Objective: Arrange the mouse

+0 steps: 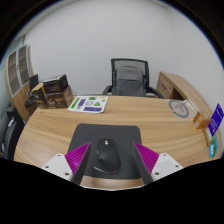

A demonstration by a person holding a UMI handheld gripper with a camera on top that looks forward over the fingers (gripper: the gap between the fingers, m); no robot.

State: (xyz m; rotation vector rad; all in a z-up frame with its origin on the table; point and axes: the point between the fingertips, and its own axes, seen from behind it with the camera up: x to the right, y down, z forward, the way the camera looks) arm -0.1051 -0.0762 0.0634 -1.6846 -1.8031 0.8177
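Observation:
A black computer mouse (107,158) lies on a black mouse pad (112,134) on the wooden desk (50,130). My gripper (112,152) is open, and the mouse stands between the fingers with a gap at either side. The left magenta pad (79,156) and the right magenta pad (148,158) flank it without touching. The mouse rests on the pad near its front edge, its scroll wheel pointing away from me.
A black office chair (130,75) stands behind the desk. Stacked boxes (55,93) stand at the back left, with a printed leaflet (90,103) beside them. A white round object (180,108) and a purple box (215,118) are at the right.

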